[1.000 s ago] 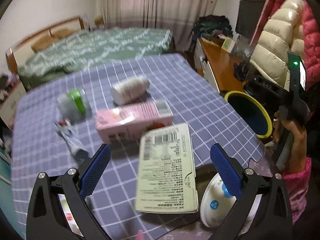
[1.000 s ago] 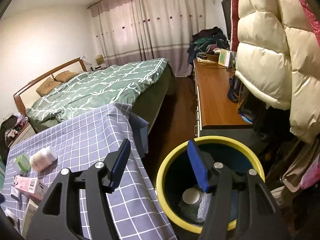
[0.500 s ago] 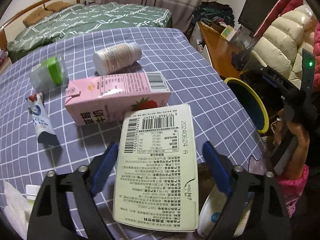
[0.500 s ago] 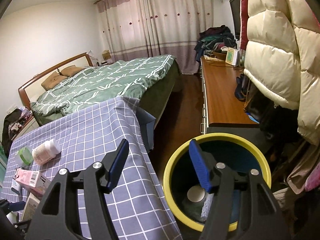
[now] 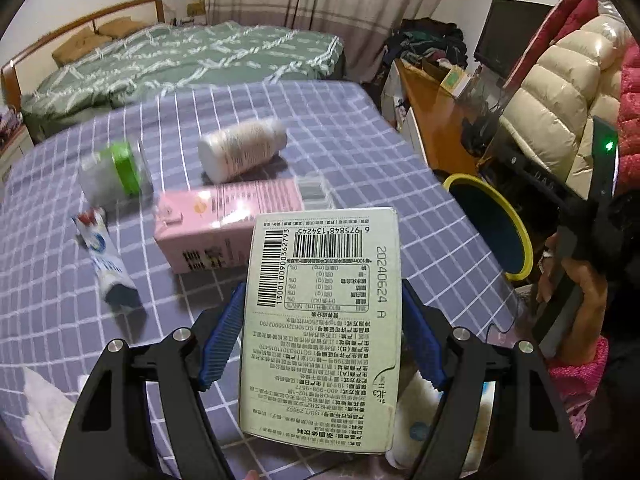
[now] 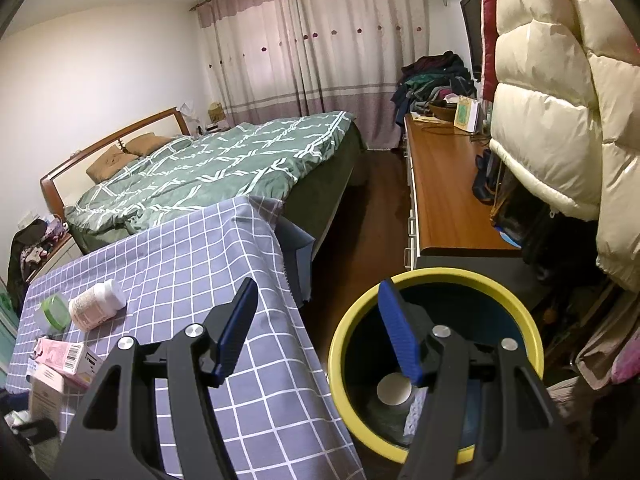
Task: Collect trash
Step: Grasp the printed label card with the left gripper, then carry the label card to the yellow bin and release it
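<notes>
My left gripper [image 5: 322, 336] is shut on a pale green carton [image 5: 324, 320] with barcodes, holding it above the checked tablecloth [image 5: 360, 152]. Behind it lie a pink milk carton [image 5: 224, 220], a white bottle [image 5: 242, 148], a clear jar with a green band [image 5: 118, 170] and a squeezed tube [image 5: 106, 256]. My right gripper [image 6: 320, 328] is open and empty, held above the rim of the yellow trash bin [image 6: 432, 280], which holds some trash. The bin also shows in the left wrist view [image 5: 520, 236].
A white round item [image 5: 416, 432] and crumpled tissue [image 5: 36, 412] lie at the table's near edge. A green bed [image 6: 224, 164] stands behind the table. A wooden desk [image 6: 444, 196] and puffy jackets [image 6: 560, 100] are to the right.
My left gripper closed its blue pads onto the pale green carton and lifted it, so the carton sits higher against the items behind. My right gripper stayed open over the bin.
</notes>
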`<state>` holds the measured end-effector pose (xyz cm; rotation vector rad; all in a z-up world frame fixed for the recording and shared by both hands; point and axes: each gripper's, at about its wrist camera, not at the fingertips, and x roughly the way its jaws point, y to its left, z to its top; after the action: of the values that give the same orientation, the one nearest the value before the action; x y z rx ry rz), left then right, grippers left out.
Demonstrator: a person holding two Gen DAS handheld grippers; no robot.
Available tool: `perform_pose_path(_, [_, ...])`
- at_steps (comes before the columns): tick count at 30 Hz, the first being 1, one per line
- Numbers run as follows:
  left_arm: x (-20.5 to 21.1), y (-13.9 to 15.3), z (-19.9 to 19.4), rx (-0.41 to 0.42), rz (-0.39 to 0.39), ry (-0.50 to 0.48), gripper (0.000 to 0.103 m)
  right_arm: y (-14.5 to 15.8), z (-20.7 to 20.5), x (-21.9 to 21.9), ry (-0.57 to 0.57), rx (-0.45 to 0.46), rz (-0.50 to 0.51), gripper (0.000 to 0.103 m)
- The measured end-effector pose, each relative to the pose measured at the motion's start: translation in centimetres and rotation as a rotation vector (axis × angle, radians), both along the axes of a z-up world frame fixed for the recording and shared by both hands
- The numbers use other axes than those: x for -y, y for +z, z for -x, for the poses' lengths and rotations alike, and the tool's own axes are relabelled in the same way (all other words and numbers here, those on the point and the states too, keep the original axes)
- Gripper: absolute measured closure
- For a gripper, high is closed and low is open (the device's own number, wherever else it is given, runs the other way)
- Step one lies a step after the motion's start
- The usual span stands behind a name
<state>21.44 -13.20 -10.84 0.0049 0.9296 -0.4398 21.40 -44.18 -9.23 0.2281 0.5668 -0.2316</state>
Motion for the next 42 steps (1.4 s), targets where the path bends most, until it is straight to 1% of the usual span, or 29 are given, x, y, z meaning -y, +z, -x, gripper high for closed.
perform_pose_path(6, [0.3, 3.2, 0.3, 0.082, -0.001, -0.009, 0.030, 1.1, 1.4, 0.3, 0.004, 0.039, -0.005, 0.043])
perform_pose_path(11, [1.7, 5.2, 0.1, 0.115, -0.014, -0.044, 0.030, 2.1, 3.4, 0.3, 0.010, 0.057, 0.051, 0.043])
perform_pose_path(16, [5.6, 6.6, -0.4, 0.136, -0.026, -0.135, 0.030, 3.0, 6.5, 2.2, -0.037, 0.071, 0.109, 0.043])
perform_pose_path(20, [10.2, 7.4, -1.1, 0.127, -0.033, -0.238, 0.029, 2.8, 8.5, 4.6, -0.097, 0.056, 0.141, 0.043])
perform_pose_path(23, [13.7, 7.7, -1.4, 0.121, -0.038, -0.316, 0.029, 2.3, 10.0, 6.7, -0.141, 0.045, 0.134, 0.043])
perform_pose_path(24, [15.5, 7.8, -1.8, 0.114, -0.040, -0.352, 0.029, 2.1, 10.4, 7.4, -0.152, 0.044, 0.127, 0.043])
perform_pose_path(27, [19.3, 7.5, -2.8, 0.094, -0.047, -0.409, 0.029, 1.4, 11.7, 9.3, -0.190, 0.036, 0.112, 0.043])
perform_pose_path(33, [27.7, 5.0, -5.3, -0.009, -0.028, -0.525, 0.029, -0.3, 13.9, 12.0, -0.238, 0.000, 0.082, 0.043])
perform_pose_path(37, [32.2, 3.3, -6.3, 0.000, -0.064, -0.559, 0.029, -1.2, 15.1, 13.6, -0.279, -0.026, 0.063, 0.043])
perform_pose_path(40, [34.6, 2.4, -6.9, 0.003, -0.086, -0.565, 0.029, -1.5, 15.2, 14.0, -0.289, -0.038, 0.059, 0.043])
perform_pose_path(42, [35.8, 2.0, -7.2, 0.006, -0.099, -0.564, 0.020, -1.4, 15.2, 13.9, -0.286, -0.042, 0.063, 0.043])
